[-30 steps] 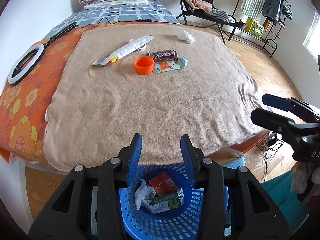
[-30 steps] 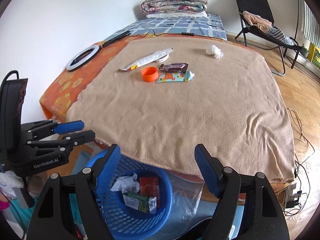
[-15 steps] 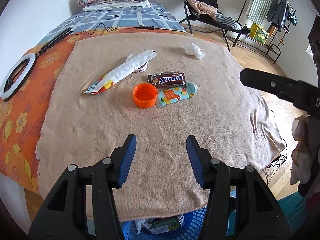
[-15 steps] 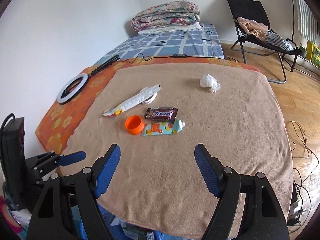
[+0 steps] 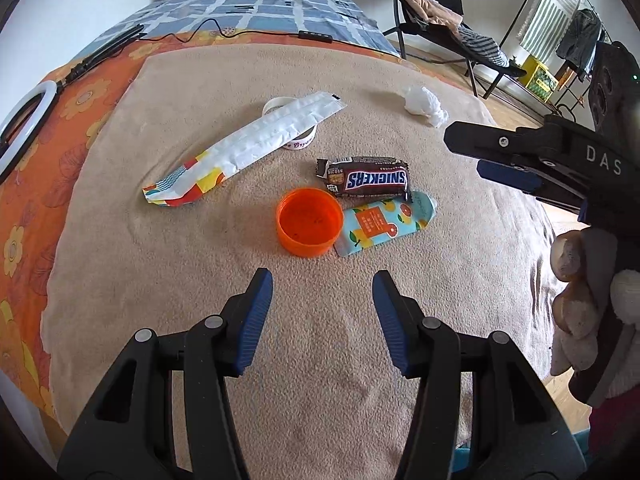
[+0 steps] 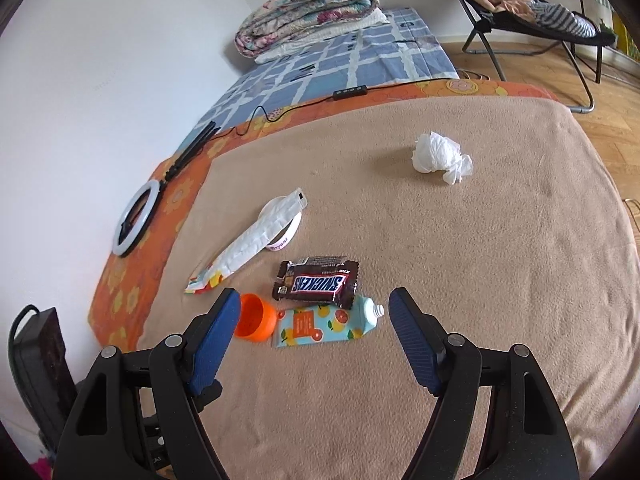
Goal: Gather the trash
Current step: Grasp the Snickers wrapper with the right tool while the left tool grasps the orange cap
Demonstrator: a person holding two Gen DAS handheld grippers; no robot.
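Observation:
Trash lies in a cluster on the tan blanket (image 5: 400, 340): an orange cap (image 5: 310, 222), a Snickers wrapper (image 5: 366, 179), a fruit-print tube (image 5: 384, 222), and a long white wrapper (image 5: 248, 148) resting over a white ring (image 5: 298, 142). A crumpled tissue (image 5: 424, 104) sits apart, farther back. My left gripper (image 5: 322, 280) hovers open and empty just short of the cap. In the right wrist view my right gripper (image 6: 314, 300) stands wide open over the Snickers wrapper (image 6: 318, 284), the tube (image 6: 324, 324) and the cap (image 6: 256, 318), touching none of them.
A ring light (image 6: 136, 220) and its cable lie on the orange floral sheet at the left. Folded quilts (image 6: 308, 12) are stacked at the bed's head. A black chair (image 6: 532, 4) with clothes stands on the wooden floor. A person's hand (image 5: 580, 300) holds the right gripper (image 5: 468, 152).
Both grippers have moved forward from above the blue basket to over the blanket, close to the trash cluster. The basket has dropped out of view. The left jaws have widened a little.

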